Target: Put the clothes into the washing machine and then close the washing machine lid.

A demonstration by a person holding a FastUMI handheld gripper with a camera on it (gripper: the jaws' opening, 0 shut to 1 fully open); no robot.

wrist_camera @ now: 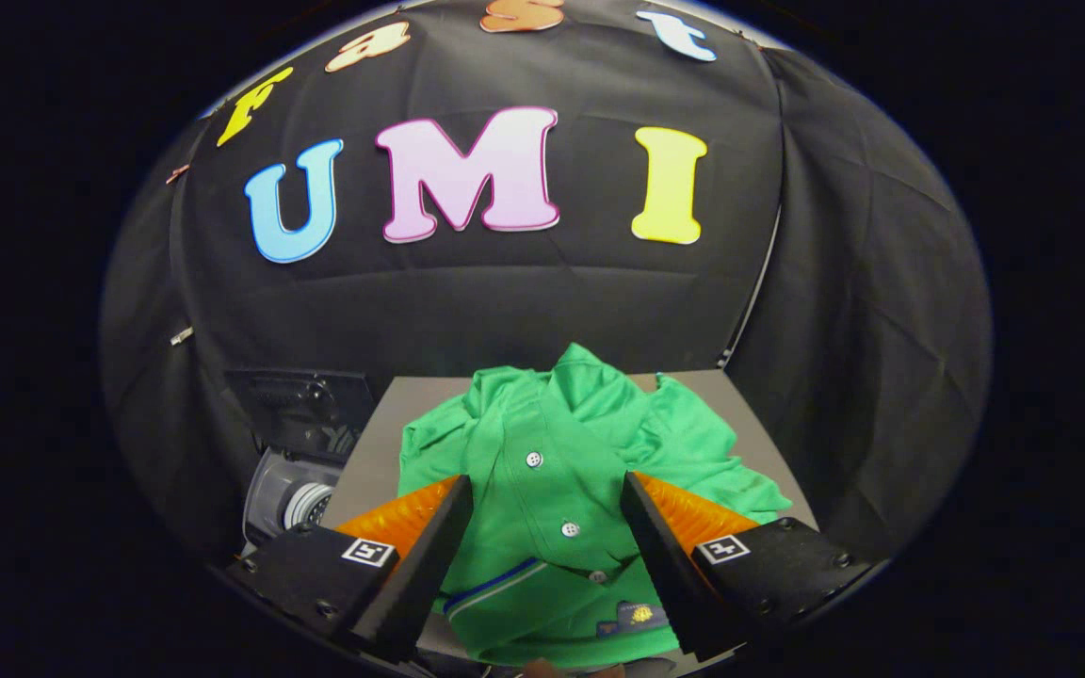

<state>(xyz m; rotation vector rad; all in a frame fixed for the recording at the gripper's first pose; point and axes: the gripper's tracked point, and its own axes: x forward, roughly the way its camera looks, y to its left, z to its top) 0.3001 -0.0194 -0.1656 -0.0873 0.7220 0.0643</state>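
A green polo shirt (pixel 557 471) with white buttons lies crumpled on a grey table (pixel 368 466). My gripper (pixel 547 490) hovers over it, open, its two fingers spread wide apart to either side of the button placket. The collar with its blue and white stripe and a small label lies between the fingers, close to the camera. To the left of the table, lower down, sits the washing machine (pixel 293 471), with its dark lid raised and the grey drum opening showing under it. I cannot tell whether the fingertips touch the cloth.
Black cloth walls close the booth behind and to the right of the table. The table's left edge runs beside the washing machine. The far right corner of the table (pixel 721 386) is bare.
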